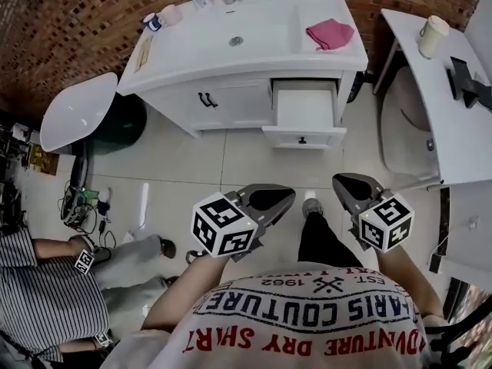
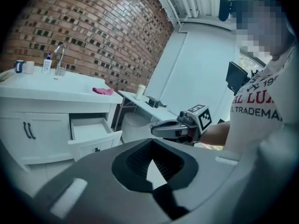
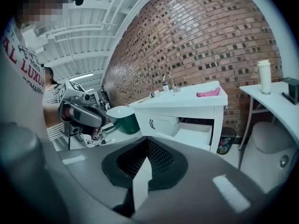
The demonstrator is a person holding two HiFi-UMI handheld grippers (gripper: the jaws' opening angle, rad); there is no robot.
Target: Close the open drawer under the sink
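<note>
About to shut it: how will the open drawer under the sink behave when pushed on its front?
The drawer looks empty, so it is probably light and should slide easily. Its front is wide with one small knob in the middle; pushing near there likely keeps it straight.

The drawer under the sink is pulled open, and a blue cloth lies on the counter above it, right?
Not quite. The drawer is pulled open, but the cloth on the counter above it is pink, not blue. The head view shows this clearly.
</note>
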